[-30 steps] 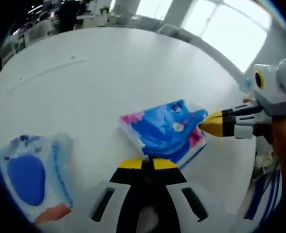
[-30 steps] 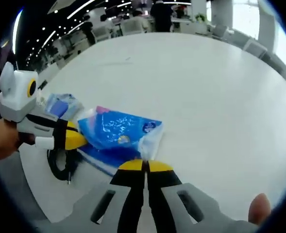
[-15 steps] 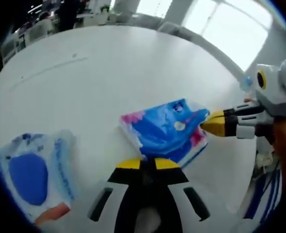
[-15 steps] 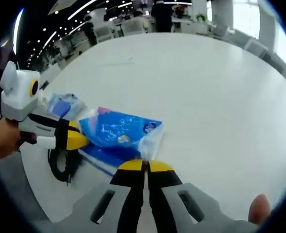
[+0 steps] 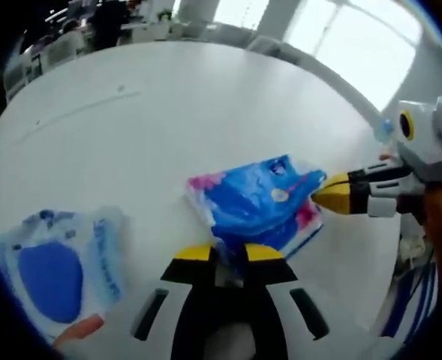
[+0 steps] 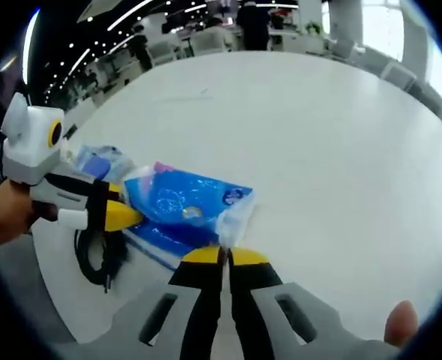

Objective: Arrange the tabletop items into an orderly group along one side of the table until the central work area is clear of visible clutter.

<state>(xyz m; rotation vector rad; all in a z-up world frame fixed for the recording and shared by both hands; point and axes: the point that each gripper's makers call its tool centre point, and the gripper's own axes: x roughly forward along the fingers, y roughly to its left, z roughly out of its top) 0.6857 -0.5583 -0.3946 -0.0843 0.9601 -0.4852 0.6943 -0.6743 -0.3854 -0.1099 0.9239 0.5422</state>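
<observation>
A blue tissue pack (image 5: 258, 202) lies on the white table (image 5: 153, 105), held from two sides. My left gripper (image 5: 229, 253) rises from below, its yellow tips a little apart with the pack's near edge pinched between them. The right gripper (image 5: 327, 195) comes in from the right and is shut on the pack's far corner. In the right gripper view the same pack (image 6: 179, 202) lies ahead, my right gripper (image 6: 222, 256) is shut on its white wrapper end, and the left gripper (image 6: 123, 217) grips its left side.
A second, pale blue pack (image 5: 52, 270) lies left of the left gripper, also visible as the pale pack (image 6: 97, 161) behind it. A black cable (image 6: 93, 255) is coiled near the table's edge. The far table top (image 6: 318, 127) is bare.
The left gripper's yellow tips stood together before and now stand slightly apart around the pack's edge. The pack and the right gripper have hardly moved.
</observation>
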